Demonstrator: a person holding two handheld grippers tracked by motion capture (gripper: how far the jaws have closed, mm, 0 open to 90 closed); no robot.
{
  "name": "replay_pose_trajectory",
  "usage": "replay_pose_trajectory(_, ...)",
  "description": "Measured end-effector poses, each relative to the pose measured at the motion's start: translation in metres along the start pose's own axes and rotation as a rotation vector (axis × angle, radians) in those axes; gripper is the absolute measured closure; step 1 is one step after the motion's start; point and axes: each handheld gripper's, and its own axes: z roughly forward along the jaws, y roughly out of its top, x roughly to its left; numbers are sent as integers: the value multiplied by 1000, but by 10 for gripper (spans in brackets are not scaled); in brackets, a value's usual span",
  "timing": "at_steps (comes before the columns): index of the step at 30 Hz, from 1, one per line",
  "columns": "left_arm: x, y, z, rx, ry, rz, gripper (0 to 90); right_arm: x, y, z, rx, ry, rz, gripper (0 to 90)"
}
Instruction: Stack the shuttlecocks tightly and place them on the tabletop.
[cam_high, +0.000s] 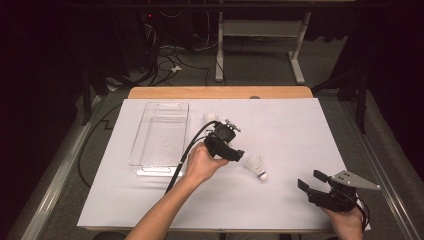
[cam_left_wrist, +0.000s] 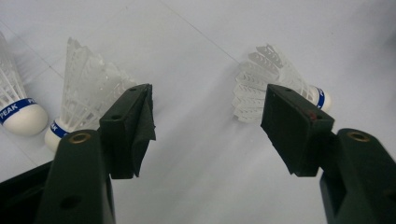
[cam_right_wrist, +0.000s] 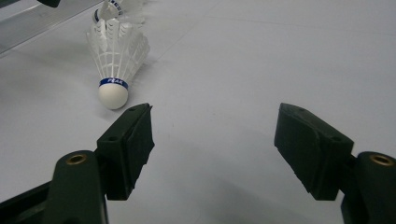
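The left hand-held gripper (cam_left_wrist: 208, 126), jaws apart, partly hides two shuttlecocks (cam_left_wrist: 88, 88).

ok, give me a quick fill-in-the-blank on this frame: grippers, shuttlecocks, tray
1. The jaws of the left gripper stand ____, with nothing between them.
2. The clear tray on the white table cover holds ____ shuttlecocks.
3. Each shuttlecock, such as the one ahead of the right gripper, has a ____ band printed above its white cork.
4. In the high view, the right gripper sits near the table's ____ edge.

Missing words: open; no; blue; near (front)
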Motion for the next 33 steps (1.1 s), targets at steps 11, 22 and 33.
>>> replay_pose_trajectory(11, 1, -9, -4, -5, -3, -7, 329, 0, 0, 0, 2, 0, 0, 283)
replay_pose_trajectory(22, 4, -18, -6, -8, -7, -19, 299, 0, 0, 1, 3, -1, -3, 283)
replay_pose_trajectory(33, 4, -29, -10, -10, -5, -28, 291, 0, 0, 0, 3, -2, 0, 283)
